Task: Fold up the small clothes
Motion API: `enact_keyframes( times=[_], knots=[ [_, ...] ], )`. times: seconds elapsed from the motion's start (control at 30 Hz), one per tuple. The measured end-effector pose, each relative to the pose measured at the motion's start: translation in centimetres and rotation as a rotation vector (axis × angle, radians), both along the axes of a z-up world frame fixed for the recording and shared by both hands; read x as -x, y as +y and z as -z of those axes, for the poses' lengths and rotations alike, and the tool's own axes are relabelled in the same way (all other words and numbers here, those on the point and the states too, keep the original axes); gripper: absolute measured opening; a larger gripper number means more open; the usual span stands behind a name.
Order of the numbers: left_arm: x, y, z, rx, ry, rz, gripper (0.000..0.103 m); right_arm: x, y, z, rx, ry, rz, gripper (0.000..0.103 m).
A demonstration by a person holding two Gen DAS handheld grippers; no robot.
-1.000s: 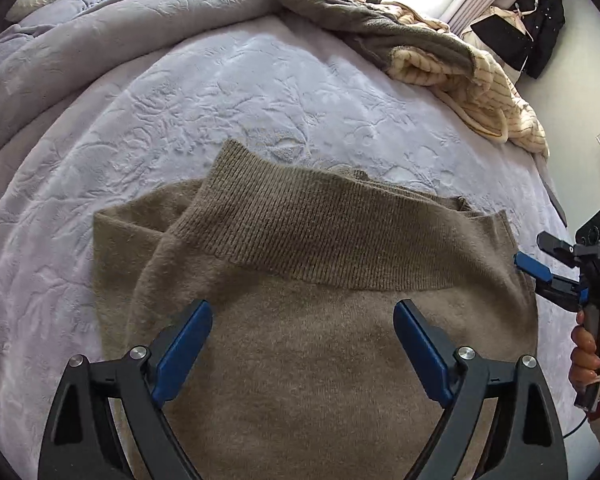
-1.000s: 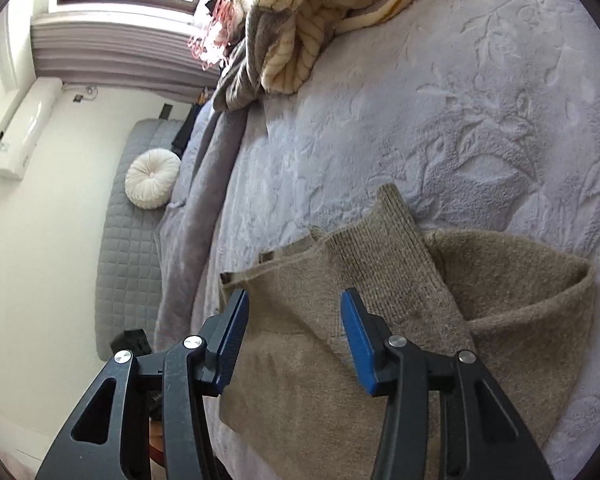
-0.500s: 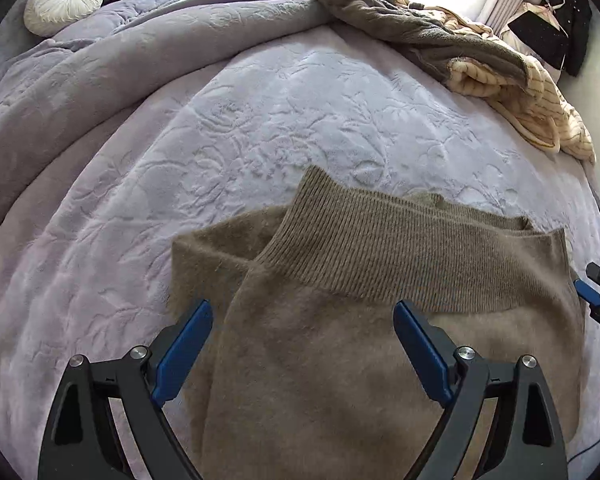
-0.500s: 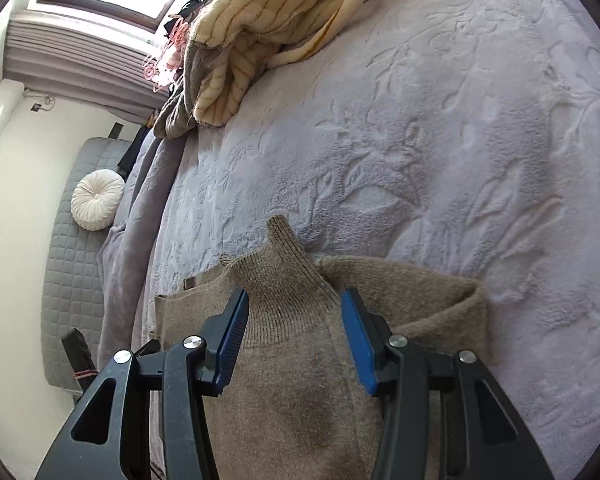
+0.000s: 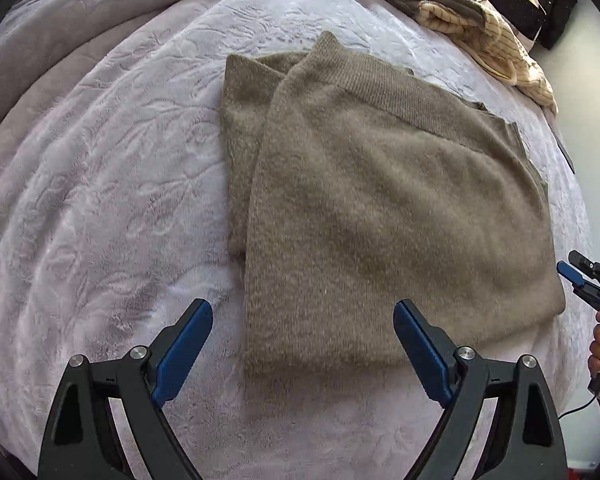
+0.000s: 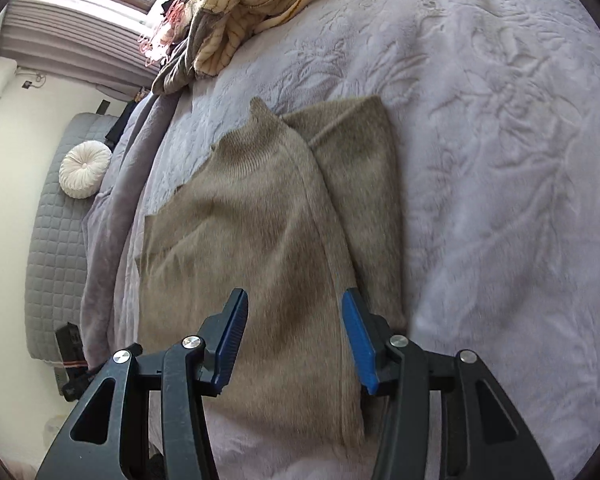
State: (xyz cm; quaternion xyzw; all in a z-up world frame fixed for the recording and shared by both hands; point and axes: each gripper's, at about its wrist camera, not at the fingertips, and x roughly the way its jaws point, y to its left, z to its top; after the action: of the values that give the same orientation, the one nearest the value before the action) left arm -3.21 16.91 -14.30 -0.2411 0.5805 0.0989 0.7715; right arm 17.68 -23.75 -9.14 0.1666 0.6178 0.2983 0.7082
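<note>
hovering apart and empty over the folded sweater (image 5: 380, 208), left gripper (image 5: 303, 344) and right gripper (image 6: 294, 340) seemingly check its tidiness.

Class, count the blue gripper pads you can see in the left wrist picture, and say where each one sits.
4. Two belong to the left gripper, one pad lower left, one lower right. Two small ones are on the right gripper at the right edge, beside the folded brown knit sweater.

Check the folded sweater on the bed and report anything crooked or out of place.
The tan sweater is folded but uneven: an under layer sticks out past the top layer along one side, so the edges don't line up. Nothing looks damaged.
</note>
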Motion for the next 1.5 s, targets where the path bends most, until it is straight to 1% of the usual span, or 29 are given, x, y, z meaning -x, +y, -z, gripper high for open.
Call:
enact_keyframes(
  times=[0.13, 0.23, 0.27, 0.3, 0.4, 0.47, 0.5, 0.53, 0.57, 0.6, 0.63, 0.67, 0.7, 0.73, 0.77, 0.8, 0.9, 0.93, 1.0, 1.03, 1.1, 1.13, 1.2, 1.23, 1.3, 1.33, 1.43, 1.47, 1.5],
  knots=[
    [0.4, -0.2, 0.2, 0.077, -0.029, 0.041, 0.092, 3.5, -1.2, 0.2, 0.053, 0.005, -0.021, 0.053],
    [0.4, 0.0, 0.5, 0.106, -0.035, 0.056, 0.092, 4.4, -1.7, 0.4, 0.077, -0.007, -0.014, 0.053],
    [0.4, 0.1, 0.7, 0.114, -0.034, 0.056, 0.085, 4.4, -1.8, 0.5, 0.079, -0.008, -0.012, 0.053],
    [0.4, 0.2, 0.8, 0.124, -0.031, 0.055, 0.081, 4.3, -1.8, 0.6, 0.083, -0.008, -0.011, 0.053],
    [0.6, 0.6, 1.0, 0.152, -0.034, 0.053, 0.08, 3.6, -2.2, 1.1, 0.106, -0.008, 0.009, 0.053],
    [0.9, 0.8, 1.0, 0.163, -0.042, 0.056, 0.08, 3.0, -2.4, 1.5, 0.1, 0.002, 0.005, 0.053],
    [1.1, 0.9, 1.0, 0.164, -0.046, 0.059, 0.077, 2.8, -2.3, 1.6, 0.107, 0.006, -0.002, 0.053],
    [1.1, 0.8, 0.9, 0.159, -0.048, 0.065, 0.067, 2.7, -2.1, 1.5, 0.11, 0.003, -0.017, 0.053],
    [1.1, 0.8, 0.9, 0.154, -0.043, 0.073, 0.063, 2.9, -1.8, 1.3, 0.105, -0.003, -0.038, 0.051],
    [1.1, 0.8, 1.0, 0.15, -0.04, 0.079, 0.063, 3.0, -1.5, 1.0, 0.094, -0.009, -0.057, 0.043],
    [0.9, 0.6, 1.1, 0.149, -0.036, 0.086, 0.057, 3.2, -1.1, 0.7, 0.085, -0.011, -0.078, 0.04],
    [0.9, 0.6, 1.2, 0.141, -0.025, 0.091, 0.047, 3.3, -0.7, 0.6, 0.098, -0.017, -0.1, 0.035],
    [0.9, 0.6, 1.3, 0.13, -0.015, 0.095, 0.038, 3.4, -0.4, 0.6, 0.125, -0.022, -0.118, 0.021],
    [1.0, 0.7, 1.4, 0.144, -0.014, 0.094, 0.025, 3.5, -0.2, 0.7, 0.151, -0.021, -0.129, 0.011],
    [1.2, 1.0, 1.2, 0.163, -0.026, 0.086, 0.024, 3.4, -0.2, 0.8, 0.166, -0.013, -0.131, 0.007],
    [1.5, 1.1, 0.8, 0.173, -0.044, 0.083, 0.021, 3.3, -0.5, 0.7, 0.15, -0.004, -0.128, 0.007],
    [2.4, 0.9, -0.8, 0.151, -0.076, 0.121, 0.02, 3.6, -0.9, -1.0, 0.114, -0.019, -0.159, 0.006],
    [2.7, 0.8, -1.2, 0.14, -0.076, 0.134, 0.015, 3.8, -0.9, -1.6, 0.111, -0.026, -0.174, 0.006],
    [3.1, 0.6, -1.3, 0.118, -0.066, 0.151, 0.014, 4.4, -1.1, -2.4, 0.116, -0.034, -0.209, 0.005],
    [3.4, 0.6, -0.9, 0.107, -0.053, 0.157, 0.007, 4.6, -1.2, -2.4, 0.127, -0.033, -0.221, 0.005],
    [3.9, 0.9, 0.6, 0.074, -0.01, 0.148, 0.007, 4.8, -1.4, -1.3, 0.183, -0.032, -0.237, 0.005],
    [4.2, 1.3, 1.5, 0.073, 0.008, 0.133, 0.007, 4.7, -1.7, -0.3, 0.21, -0.017, -0.231, 0.005],
    [4.8, 1.8, 1.9, 0.096, -0.003, 0.102, 0.007, 4.5, -2.0, 1.3, 0.234, 0.005, -0.202, 0.005],
    [5.0, 1.8, 1.6, 0.089, -0.01, 0.099, 0.007, 4.5, -2.2, 1.6, 0.227, 0.009, -0.185, 0.005],
    [5.3, 1.5, 0.9, 0.038, -0.005, 0.118, 0.007, 4.8, -2.6, 1.5, 0.212, -0.002, -0.149, 0.005],
    [5.5, 1.2, 0.6, 0.004, 0.013, 0.127, 0.007, 5.0, -2.9, 1.3, 0.206, -0.005, -0.136, 0.005],
    [6.5, 1.1, 0.2, -0.066, 0.054, 0.114, 0.007, 5.3, -4.5, 0.8, 0.201, 0.014, -0.048, 0.008],
    [6.8, 1.1, 0.0, -0.071, 0.06, 0.099, 0.007, 5.5, -5.2, 0.5, 0.189, 0.031, 0.0, 0.009],
    [7.2, 1.1, -0.1, -0.074, 0.062, 0.079, 0.007, 5.9, -6.1, 0.2, 0.167, 0.053, 0.05, 0.015]
  ],
)
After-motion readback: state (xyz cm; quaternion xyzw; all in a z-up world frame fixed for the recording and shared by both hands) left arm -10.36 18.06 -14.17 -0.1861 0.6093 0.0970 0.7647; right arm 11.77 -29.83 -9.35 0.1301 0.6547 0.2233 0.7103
